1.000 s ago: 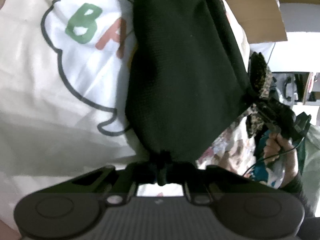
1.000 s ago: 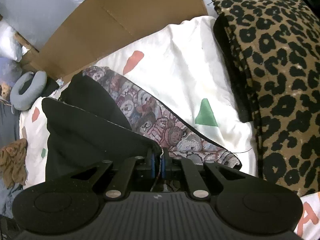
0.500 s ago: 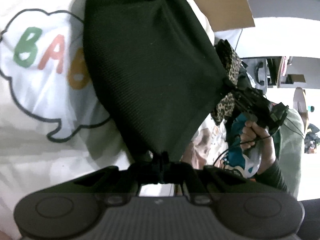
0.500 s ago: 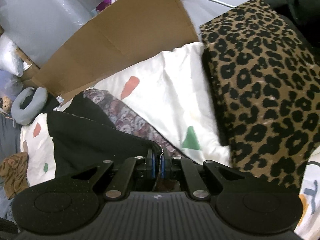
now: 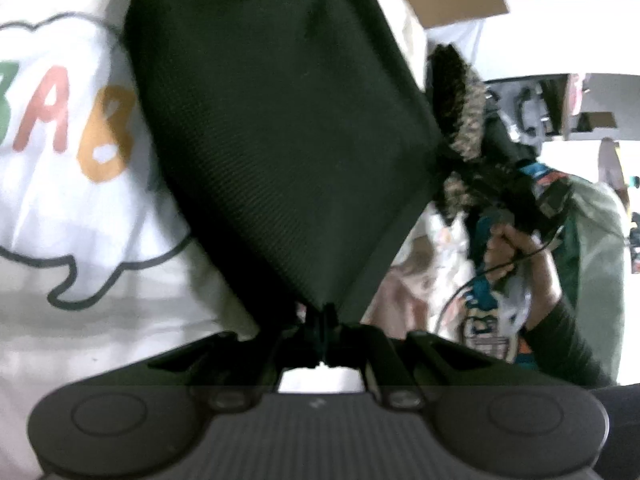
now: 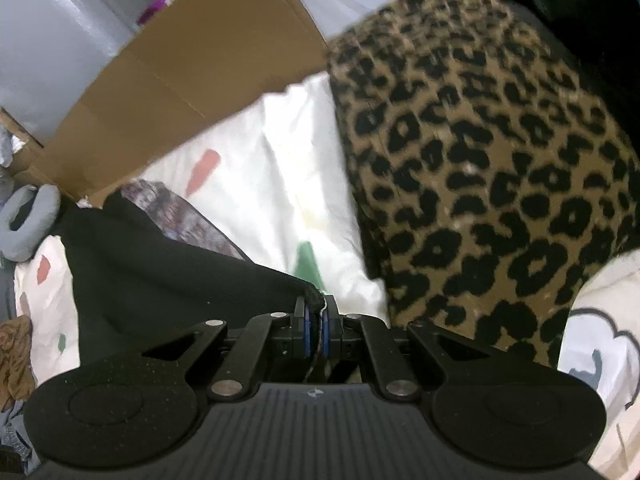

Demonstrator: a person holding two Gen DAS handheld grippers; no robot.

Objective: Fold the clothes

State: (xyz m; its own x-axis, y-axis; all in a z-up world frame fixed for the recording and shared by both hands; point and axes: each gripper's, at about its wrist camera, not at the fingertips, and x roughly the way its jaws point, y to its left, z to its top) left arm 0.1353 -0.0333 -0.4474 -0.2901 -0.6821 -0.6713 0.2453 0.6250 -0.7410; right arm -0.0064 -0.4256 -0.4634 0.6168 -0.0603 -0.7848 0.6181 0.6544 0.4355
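Note:
A black garment hangs stretched between both grippers above a white sheet printed with coloured letters. My left gripper is shut on one corner of it. In the right wrist view my right gripper is shut on another corner of the black garment, blue pads pinching the hem. From the left wrist view the right gripper appears at the garment's far corner, held by a hand.
A folded leopard-print cloth lies on the white sheet to the right. A bear-patterned fabric peeks out behind the black garment. Brown cardboard, a grey neck pillow and silver wrap stand at the back left.
Both grippers moved sideways with the black garment held taut. In the right wrist view the leopard cloth has grown larger and shifted left; the bear-patterned fabric is now mostly covered.

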